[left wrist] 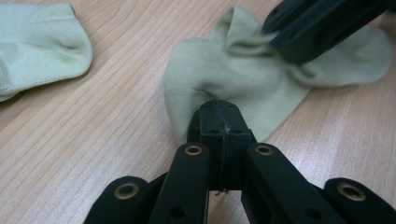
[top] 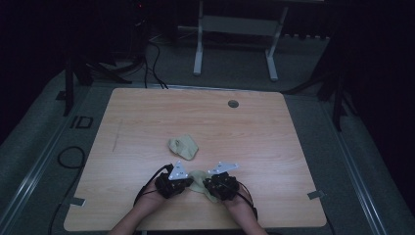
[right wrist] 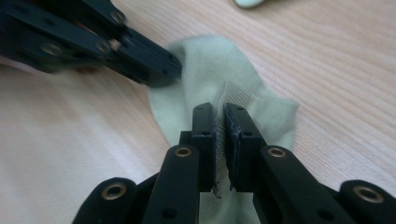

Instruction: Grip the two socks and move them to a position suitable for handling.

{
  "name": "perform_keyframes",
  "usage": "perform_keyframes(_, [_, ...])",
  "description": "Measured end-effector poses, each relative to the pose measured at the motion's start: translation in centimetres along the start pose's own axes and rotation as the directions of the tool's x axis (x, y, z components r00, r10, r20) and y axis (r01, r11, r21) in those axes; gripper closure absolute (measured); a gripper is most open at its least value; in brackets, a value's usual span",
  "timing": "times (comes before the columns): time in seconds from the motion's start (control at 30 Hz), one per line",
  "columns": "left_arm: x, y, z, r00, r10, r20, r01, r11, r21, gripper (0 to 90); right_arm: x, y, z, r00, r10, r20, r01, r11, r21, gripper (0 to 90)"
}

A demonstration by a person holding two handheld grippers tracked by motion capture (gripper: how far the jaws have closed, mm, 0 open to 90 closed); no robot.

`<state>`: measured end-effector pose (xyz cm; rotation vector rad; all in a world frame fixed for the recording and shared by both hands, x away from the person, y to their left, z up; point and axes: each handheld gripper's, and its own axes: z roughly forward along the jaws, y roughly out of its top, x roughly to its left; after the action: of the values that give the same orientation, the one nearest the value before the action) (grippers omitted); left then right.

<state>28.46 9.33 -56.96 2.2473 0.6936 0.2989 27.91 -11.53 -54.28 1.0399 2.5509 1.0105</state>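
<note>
Green sock (top: 199,179) pinched between left hand-held gripper (left wrist: 219,109) and right hand-held gripper (right wrist: 220,116)

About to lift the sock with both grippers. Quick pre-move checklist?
1. Left gripper clamped on near sock: ok, jaws shut on its edge.
2. Right gripper clamped on the same sock: ok, fabric pinched between jaws.
3. Grip points apart: ok.
4. Second sock clear of the pair: ok, lies apart, farther up the table.
5. Grip depth enough to hold: cannot tell.
</note>
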Motion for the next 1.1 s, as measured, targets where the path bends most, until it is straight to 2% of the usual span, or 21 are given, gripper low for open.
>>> perform_keyframes(0.1, [-0.1,0.0,0.0,1.0,-0.005,-0.003,0.005,1.0,0.002,89.4,-0.2,0.1,-0.9,1.0,0.003,0.003,-0.003,1.0,-0.019,83.4])
perform_keyframes(0.2, [-0.1,0.0,0.0,0.9999,-0.01,-0.005,0.01,0.9999,0.003,89.4,-1.1,0.1,-2.5,0.9996,0.029,0.003,-0.029,0.998,-0.048,83.5])
perform_keyframes(0.33, [-0.1,0.0,0.0,0.9998,-0.019,-0.005,0.019,0.9998,0.004,89.3,-2.9,-0.1,-4.6,0.9969,0.074,0.025,-0.071,0.993,-0.091,83.4])
perform_keyframes(0.4, [-0.1,0.0,0.0,0.9997,-0.023,-0.004,0.023,0.9997,0.002,89.4,-3.3,-0.2,-4.8,0.996,0.085,0.027,-0.082,0.992,-0.094,83.4])
perform_keyframes(0.47, [-0.1,0.0,0.0,0.9997,-0.022,-0.004,0.022,0.9998,0.001,89.4,-4.6,-0.7,-5.3,0.9921,0.118,0.044,-0.113,0.989,-0.093,83.3])
perform_keyframes(0.63, [-0.1,0.0,0.0,0.9998,-0.019,-0.002,0.019,0.9998,0.002,89.3,-5.9,-1.6,-5.3,0.9853,0.162,0.054,-0.157,0.984,-0.083,83.1])
perform_keyframes(0.67, [0.0,0.0,0.0,0.9998,-0.022,-0.001,0.022,0.9998,0.002,89.4,-6.3,-1.9,-5.2,0.9835,0.172,0.056,-0.167,0.983,-0.08,81.9])
perform_keyframes(0.7, [0.0,0.0,0.0,0.9998,-0.022,0.001,0.022,0.9998,0.003,89.4,-6.8,-2.3,-5.1,0.98,0.186,0.071,-0.181,0.981,-0.072,73.7])
perform_keyframes(0.73, [0.0,0.0,0.0,0.9998,-0.022,0.001,0.022,0.9998,0.002,89.3,-7.0,-2.4,-5.1,0.9784,0.192,0.077,-0.187,0.98,-0.071,72.2])
perform_keyframes(0.9, [-0.1,0.0,0.0,0.9999,-0.017,-0.001,0.017,0.9999,0.003,89.3,-7.2,-2.5,-5.3,0.9768,0.189,0.101,-0.182,0.98,-0.075,71.7])
perform_keyframes(1.03, [-0.1,0.0,0.0,0.9999,-0.015,-0.005,0.015,0.9999,0.001,89.3,-6.7,-2.3,-5.1,0.9847,0.148,0.092,-0.143,0.988,-0.061,85.6])
perform_keyframes(1.1, [-0.1,0.0,0.0,0.9998,-0.017,-0.005,0.017,0.9999,0.0,89.3,-6.7,-2.3,-4.9,0.9852,0.148,0.087,-0.143,0.988,-0.056,86.7])
